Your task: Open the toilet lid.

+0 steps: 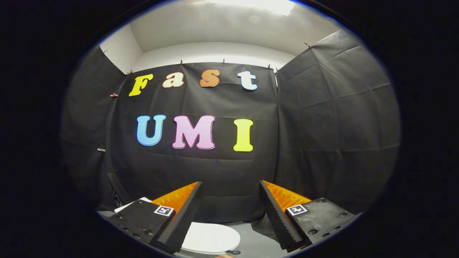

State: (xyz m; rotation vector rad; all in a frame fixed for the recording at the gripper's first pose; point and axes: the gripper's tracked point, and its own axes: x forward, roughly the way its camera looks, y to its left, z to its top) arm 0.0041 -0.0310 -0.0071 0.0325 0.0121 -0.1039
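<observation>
The white toilet lid (209, 237) lies flat and closed, low down below and between my fingers, partly hidden by the left finger (179, 222). My gripper (231, 188) is held high above it, facing the booth's black back wall. Its fingers are wide apart with nothing between them. The right finger (278, 218) hangs over grey floor to the right of the lid.
Black cloth walls (333, 125) close the booth at the back and on both sides. Grey floor (256, 242) shows right of the lid. A white flat thing (131, 204) peeks out behind the left finger. A white ceiling with a light is overhead.
</observation>
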